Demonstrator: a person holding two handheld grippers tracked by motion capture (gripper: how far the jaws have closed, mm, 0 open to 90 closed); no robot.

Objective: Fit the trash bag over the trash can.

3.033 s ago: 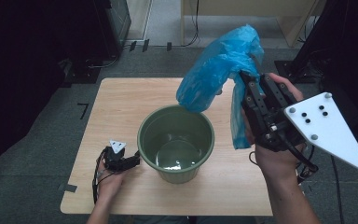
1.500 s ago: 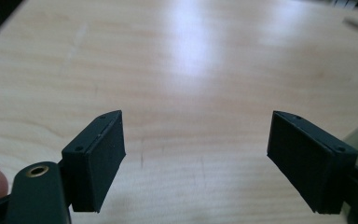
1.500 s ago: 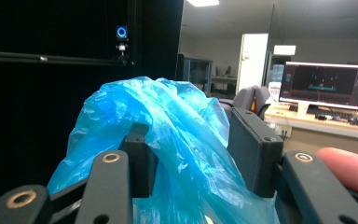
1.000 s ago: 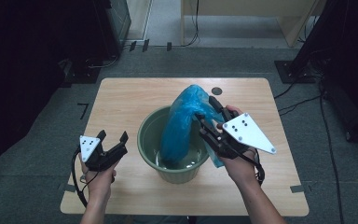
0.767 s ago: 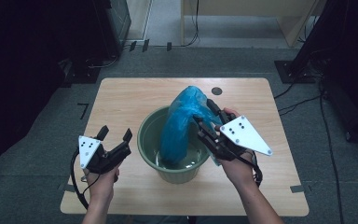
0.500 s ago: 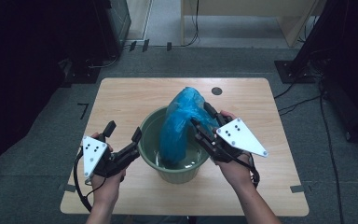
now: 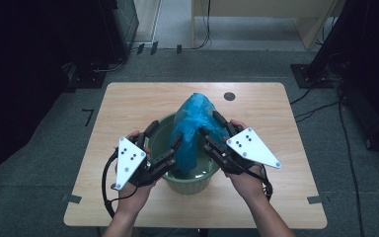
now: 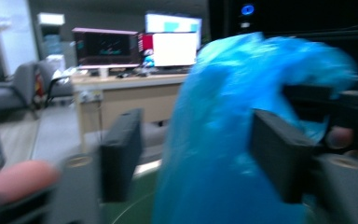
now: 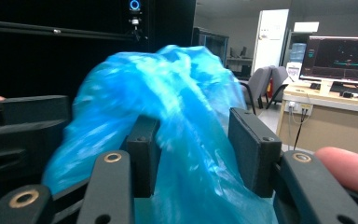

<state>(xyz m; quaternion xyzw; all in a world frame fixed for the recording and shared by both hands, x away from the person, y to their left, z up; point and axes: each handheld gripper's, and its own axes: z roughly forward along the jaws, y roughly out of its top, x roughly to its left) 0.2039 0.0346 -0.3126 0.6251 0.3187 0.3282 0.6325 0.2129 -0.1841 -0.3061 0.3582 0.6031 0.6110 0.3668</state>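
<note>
At the middle of the high view, your thin blue plastic bag hangs crumpled over the round green plastic bucket, with its lower part down inside the bucket and its top bunched above the rim. You should expect it to be very light, soft and without any stiffness, and also slippery, so it will fold and slide instead of keeping a shape. I think the best place to hold it is at a bunched edge near the opening, where several layers lie together; a single layer may slip out or tear.

Your right gripper pinches a fold of the bag between its pads, as its own view shows. Your left gripper has just been closing, with the bag between its jaws; in the left gripper view the pads stand on both sides of the blue film, and I cannot tell if they press it yet, because this picture is blurred.

Under the bucket is a light wooden table, flat and smooth, so the bucket may slide if you pull sideways. Around it is a grey floor, and the gripper views show a desk with monitors and grey chairs behind.
</note>
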